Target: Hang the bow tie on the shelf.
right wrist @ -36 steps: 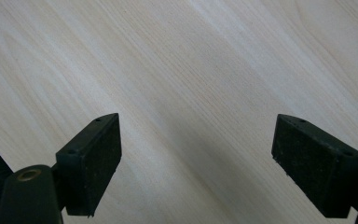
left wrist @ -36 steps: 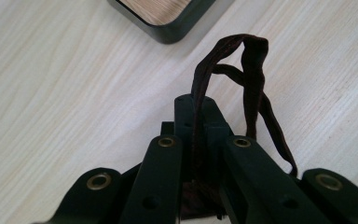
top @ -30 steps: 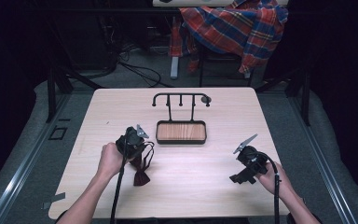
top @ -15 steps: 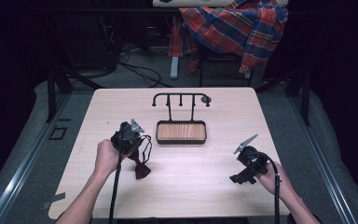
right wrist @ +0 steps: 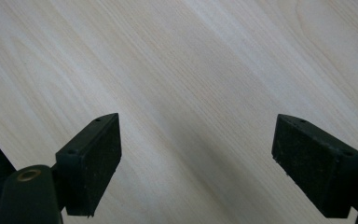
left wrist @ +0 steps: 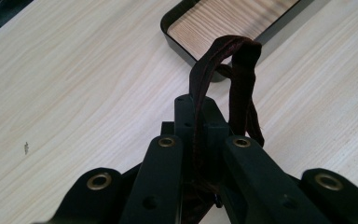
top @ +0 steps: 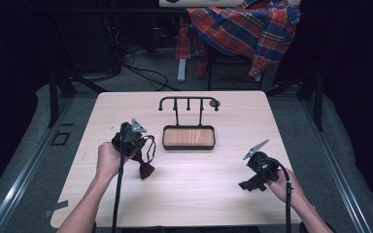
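Note:
A dark maroon bow tie [top: 145,170] hangs from its thin strap [top: 150,144] at the left of the table. My left gripper [top: 137,151] is shut on that strap. In the left gripper view the strap [left wrist: 239,60] loops up from between the closed jaws of the left gripper [left wrist: 199,116]. Just beyond it is the corner of a black tray with a wooden floor [left wrist: 167,35]. The tray [top: 188,147] sits mid-table with a black hook stand [top: 188,101] behind it. My right gripper [top: 250,184] rests low at the right front. The right gripper [right wrist: 196,161] is open over bare wood.
The light wooden table [top: 199,194] has bare surface between the two hands and in front of the tray. A plaid shirt [top: 245,29] is draped over a chair behind the table. Cables [top: 141,73] lie on the dark floor beyond the far edge.
My left hand has drifted slightly left and away from the front edge, carrying the bow tie with it. The right hand has stayed still.

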`<state>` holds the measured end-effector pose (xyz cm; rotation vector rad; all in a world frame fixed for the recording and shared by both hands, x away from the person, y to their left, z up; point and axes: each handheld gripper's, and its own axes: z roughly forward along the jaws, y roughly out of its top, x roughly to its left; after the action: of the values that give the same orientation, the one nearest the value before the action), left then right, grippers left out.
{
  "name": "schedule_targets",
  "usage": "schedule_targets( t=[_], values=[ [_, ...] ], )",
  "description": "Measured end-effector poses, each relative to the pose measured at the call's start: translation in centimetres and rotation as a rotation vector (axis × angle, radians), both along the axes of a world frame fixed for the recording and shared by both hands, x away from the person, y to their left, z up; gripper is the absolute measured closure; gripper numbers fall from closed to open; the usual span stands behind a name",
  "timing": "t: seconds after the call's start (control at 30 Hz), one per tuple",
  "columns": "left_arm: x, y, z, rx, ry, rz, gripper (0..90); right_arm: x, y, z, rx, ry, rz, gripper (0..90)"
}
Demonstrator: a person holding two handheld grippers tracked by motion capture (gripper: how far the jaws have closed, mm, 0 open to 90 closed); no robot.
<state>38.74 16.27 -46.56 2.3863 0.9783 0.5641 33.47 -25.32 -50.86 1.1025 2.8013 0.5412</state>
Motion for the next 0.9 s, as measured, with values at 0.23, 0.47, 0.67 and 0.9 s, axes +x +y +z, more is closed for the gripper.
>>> schedule_targets(
  t=[0.23, 0.47, 0.67, 0.9],
  values=[
    [0.5, 0.5, 1.0, -0.031, -0.018, 0.007, 88.5, -0.1, 0.0, 0.1, -0.002, 0.0, -0.017, 15.7],
    [1.0, 0.5, 2.2, -0.056, -0.041, 0.017, 88.5, -0.1, 0.0, 0.1, -0.006, -0.003, -0.017, 15.7],
    [1.6, -0.3, 3.1, -0.06, -0.054, 0.007, 88.5, -0.2, 0.1, -0.1, 0.021, -0.004, -0.033, 15.7],
    [2.6, -1.1, 3.9, -0.059, -0.07, -0.002, 88.4, -0.1, -0.1, 0.0, 0.009, -0.002, -0.032, 15.7]
  ],
)
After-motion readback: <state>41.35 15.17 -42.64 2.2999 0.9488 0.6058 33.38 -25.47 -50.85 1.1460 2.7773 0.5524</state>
